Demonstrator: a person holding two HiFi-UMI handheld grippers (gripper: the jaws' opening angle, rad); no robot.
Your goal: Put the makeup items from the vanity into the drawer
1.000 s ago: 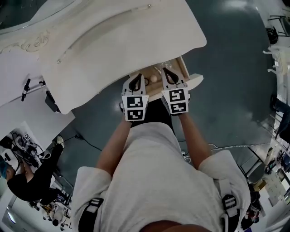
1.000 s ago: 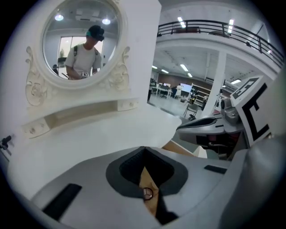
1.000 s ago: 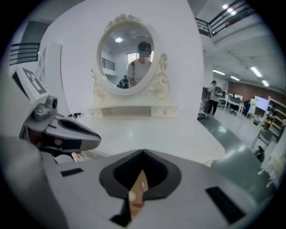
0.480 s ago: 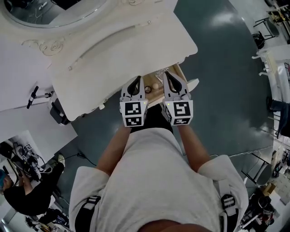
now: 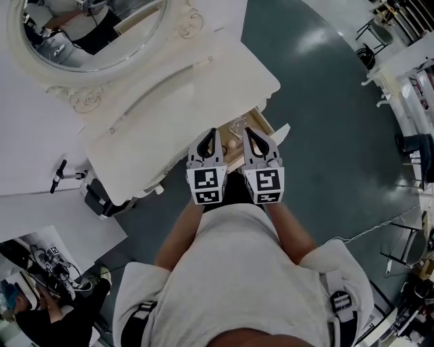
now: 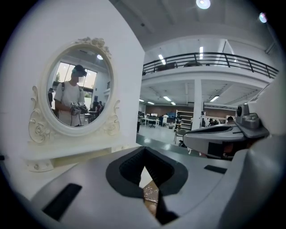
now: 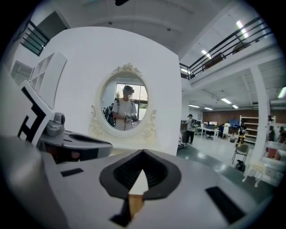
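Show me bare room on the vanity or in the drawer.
The white vanity top is bare from the oval mirror's carved frame to its right edge. The open wooden drawer is crowded: small items lie inside, and the left hand-held gripper and right hand-held gripper hang over its front.

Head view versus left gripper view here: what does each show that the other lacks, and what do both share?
Head view only: the two marker cubes and the vanity's white top. Left gripper view only: the balcony railing and ceiling lights. Both: the oval mirror, the shut left gripper, the right gripper, and the open drawer, a mere sliver in the left gripper view.
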